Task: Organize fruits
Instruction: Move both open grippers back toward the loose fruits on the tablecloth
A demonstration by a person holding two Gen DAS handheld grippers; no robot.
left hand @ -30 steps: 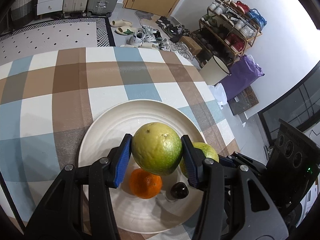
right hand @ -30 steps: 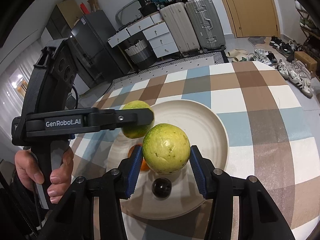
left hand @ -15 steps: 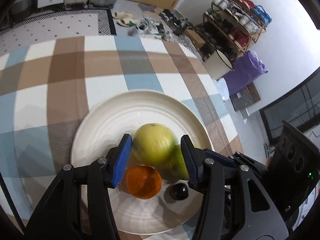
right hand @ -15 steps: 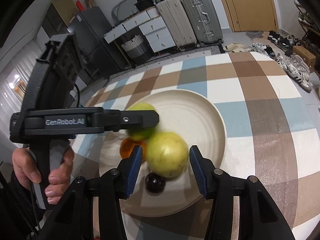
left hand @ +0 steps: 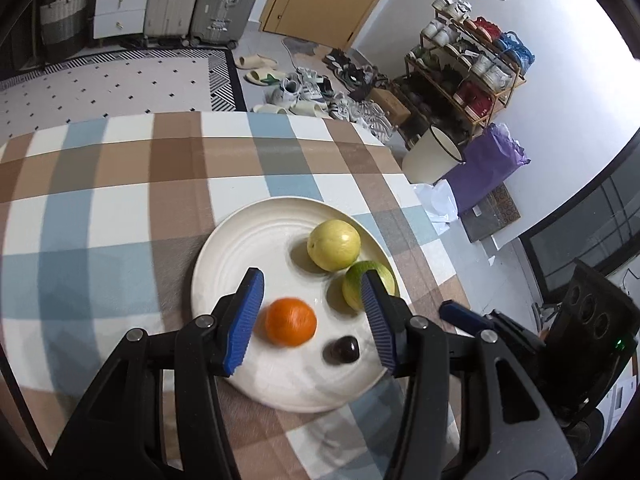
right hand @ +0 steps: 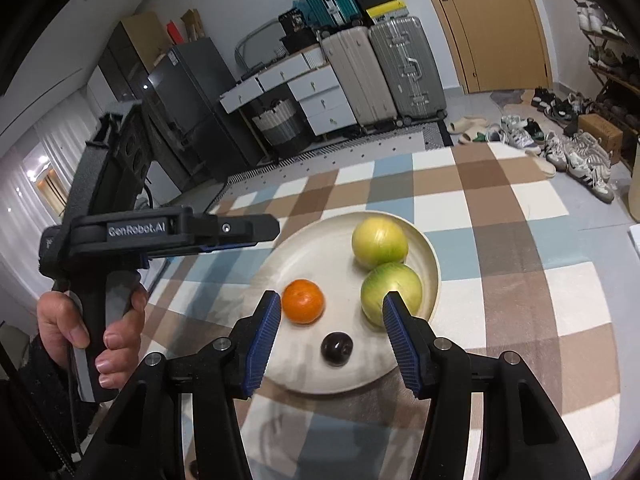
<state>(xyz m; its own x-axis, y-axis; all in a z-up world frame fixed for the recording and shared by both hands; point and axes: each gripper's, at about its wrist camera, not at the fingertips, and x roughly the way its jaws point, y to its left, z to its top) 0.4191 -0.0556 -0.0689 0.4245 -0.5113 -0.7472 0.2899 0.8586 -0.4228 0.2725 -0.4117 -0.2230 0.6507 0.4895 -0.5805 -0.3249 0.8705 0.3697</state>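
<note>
White plate (left hand: pixel 224 248) holds four fruits; grippers empty.

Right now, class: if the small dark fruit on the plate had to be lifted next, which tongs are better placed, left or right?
Probably the right tongs: open and empty, the dark fruit lies centred just beyond them. The left tongs, also empty, frame it off-centre, nearer the orange.

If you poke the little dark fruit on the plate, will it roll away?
Probably: the dark fruit looks round and glossy, so it may roll and slip. It is small, so likely light. The plate has a raised rim, which should stop it.
</note>
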